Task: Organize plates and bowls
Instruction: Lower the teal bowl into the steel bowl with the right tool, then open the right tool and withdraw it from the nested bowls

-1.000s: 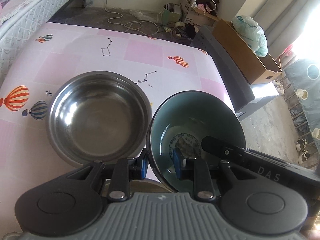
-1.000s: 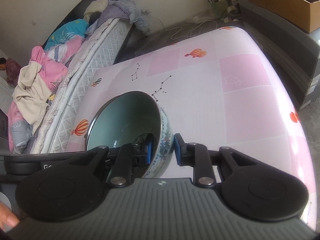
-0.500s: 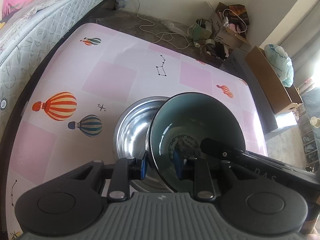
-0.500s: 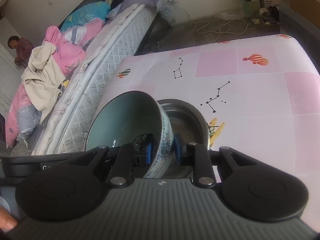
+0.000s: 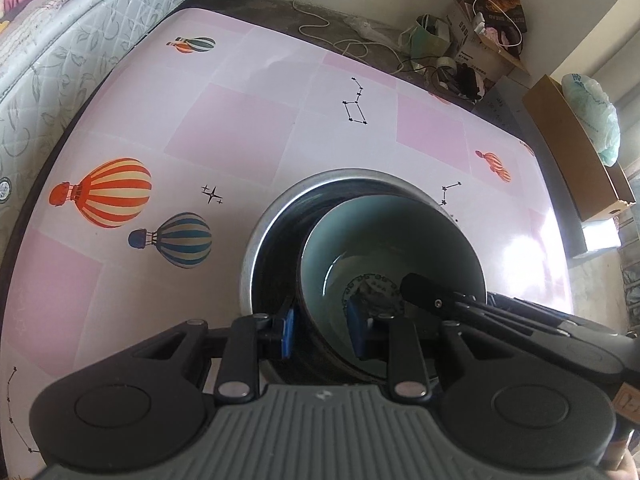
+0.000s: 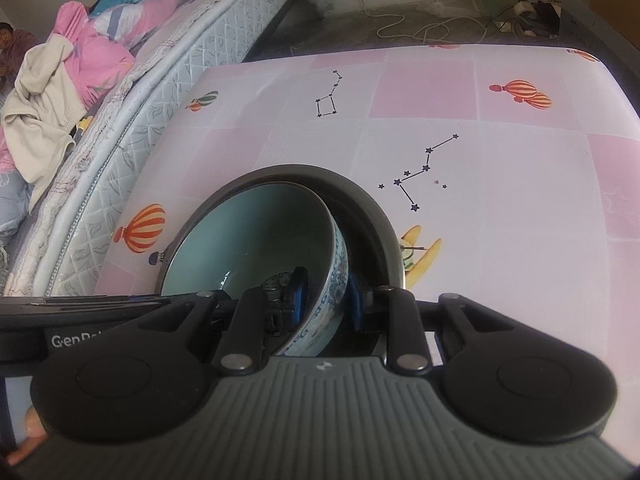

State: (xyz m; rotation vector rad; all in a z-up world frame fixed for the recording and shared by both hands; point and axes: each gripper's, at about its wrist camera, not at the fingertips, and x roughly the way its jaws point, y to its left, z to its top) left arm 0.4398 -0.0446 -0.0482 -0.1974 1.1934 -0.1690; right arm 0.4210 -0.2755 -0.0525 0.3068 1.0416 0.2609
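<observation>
Two handheld grippers are gripping opposite sides of one ceramic bowl (image 5: 400, 248), pale green inside and blue-and-white patterned outside. The bowl is sitting tilted inside a larger steel bowl (image 5: 272, 220) on a pink table (image 5: 240, 120) printed with hot-air balloons and star patterns.

The left gripper (image 5: 322, 330) is pinching the ceramic bowl's near wall, one blue pad inside and one outside. The right gripper (image 6: 324, 298) is clamping the opposite wall the same way; in the left view its black finger is reaching into the bowl from the right.

Whether the ceramic bowl's base is touching the steel bowl's floor is impossible to tell, because the gripper bodies are covering the lower part of both views. The steel bowl's near rim is hidden too. A mattress (image 6: 192, 40) is lying beside the table, with cardboard boxes (image 5: 576, 148) blurring into the far floor.
</observation>
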